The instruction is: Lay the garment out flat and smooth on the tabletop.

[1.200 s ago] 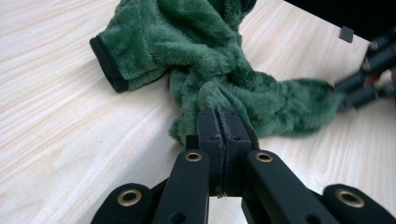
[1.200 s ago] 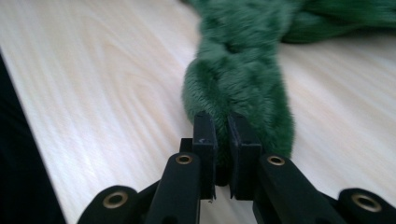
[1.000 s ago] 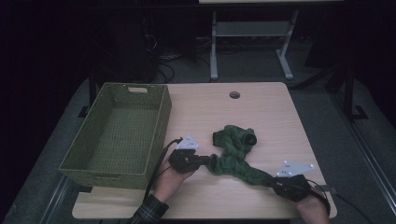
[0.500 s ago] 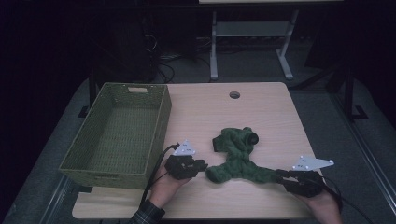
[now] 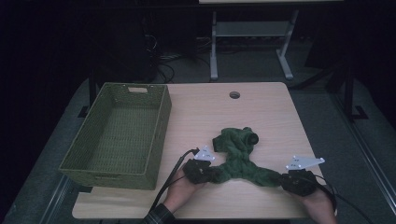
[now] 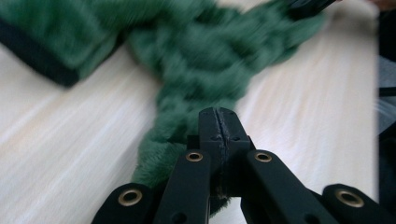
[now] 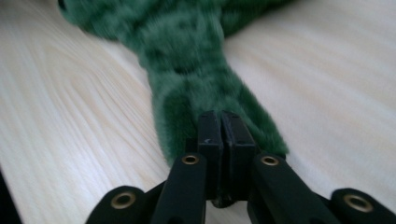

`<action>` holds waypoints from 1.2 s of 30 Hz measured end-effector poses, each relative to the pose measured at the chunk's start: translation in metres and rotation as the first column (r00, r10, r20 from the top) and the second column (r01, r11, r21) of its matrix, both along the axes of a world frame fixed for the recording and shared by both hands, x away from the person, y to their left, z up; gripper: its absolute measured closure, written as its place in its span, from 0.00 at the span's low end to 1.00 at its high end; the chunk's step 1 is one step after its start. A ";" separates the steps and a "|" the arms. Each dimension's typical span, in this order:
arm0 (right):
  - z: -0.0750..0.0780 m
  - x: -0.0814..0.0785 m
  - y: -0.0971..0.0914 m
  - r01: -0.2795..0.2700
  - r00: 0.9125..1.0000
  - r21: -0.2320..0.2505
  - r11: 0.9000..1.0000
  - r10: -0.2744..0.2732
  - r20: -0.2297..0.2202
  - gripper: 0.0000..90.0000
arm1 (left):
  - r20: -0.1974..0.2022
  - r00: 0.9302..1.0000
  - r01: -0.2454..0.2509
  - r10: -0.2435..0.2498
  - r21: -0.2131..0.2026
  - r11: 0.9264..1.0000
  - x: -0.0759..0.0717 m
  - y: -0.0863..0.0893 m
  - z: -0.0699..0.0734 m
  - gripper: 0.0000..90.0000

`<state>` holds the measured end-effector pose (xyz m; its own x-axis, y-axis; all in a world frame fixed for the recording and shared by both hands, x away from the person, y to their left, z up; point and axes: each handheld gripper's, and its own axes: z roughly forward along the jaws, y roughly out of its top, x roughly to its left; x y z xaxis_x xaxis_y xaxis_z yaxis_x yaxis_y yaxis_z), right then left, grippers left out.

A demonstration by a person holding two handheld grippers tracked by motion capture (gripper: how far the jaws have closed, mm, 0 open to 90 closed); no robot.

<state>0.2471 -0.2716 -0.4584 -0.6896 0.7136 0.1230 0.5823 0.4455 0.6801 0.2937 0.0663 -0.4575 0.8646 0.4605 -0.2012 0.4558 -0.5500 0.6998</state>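
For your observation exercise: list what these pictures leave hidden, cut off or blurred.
- Green fuzzy cloth: its ends sit under both grippers in the high view, so what garment it is stays unclear.
- Far part of the cloth: motion-blurred in the left gripper view.
- Basket: the near wall hides part of its floor.

basket [image 5: 116, 135] left on table [image 5: 261, 112] | garment [image 5: 238, 158] right of basket

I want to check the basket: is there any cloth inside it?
No, the green woven basket lies bare inside; the green cloth is on the table.
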 end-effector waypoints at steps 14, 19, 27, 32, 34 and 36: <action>-0.004 0.009 -0.019 0.053 0.999 -0.079 0.995 -0.054 -0.006 1.00 | -0.012 1.000 0.011 -0.010 0.085 0.996 -0.004 0.022 -0.006 1.00; -0.003 0.009 -0.021 0.057 0.998 -0.092 0.994 -0.058 -0.008 1.00 | -0.033 0.999 0.020 -0.017 0.075 0.997 -0.014 0.030 -0.006 1.00; -0.004 0.008 -0.022 0.060 0.998 -0.075 0.995 -0.060 -0.004 1.00 | -0.066 0.997 0.028 -0.028 0.001 1.000 -0.020 0.038 -0.006 0.93; 0.000 0.008 -0.019 0.056 0.998 -0.047 0.997 -0.056 0.006 0.92 | -0.016 1.000 0.005 -0.006 -0.018 1.000 -0.017 0.039 0.007 0.79; 0.004 0.009 -0.019 0.057 0.998 -0.033 0.998 -0.056 0.019 0.89 | -0.003 1.000 -0.017 0.017 -0.032 0.999 -0.013 0.042 0.012 0.74; 0.009 0.010 -0.016 0.059 0.998 -0.006 0.998 -0.059 0.014 0.87 | 0.012 0.999 -0.040 0.041 -0.041 0.998 -0.008 0.044 0.017 0.71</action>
<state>0.2572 -0.2880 -0.4491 -0.6481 0.7537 0.1088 0.5982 0.4155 0.6852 0.2855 0.1102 -0.4409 0.8480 0.4869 -0.2094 0.4679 -0.5022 0.7272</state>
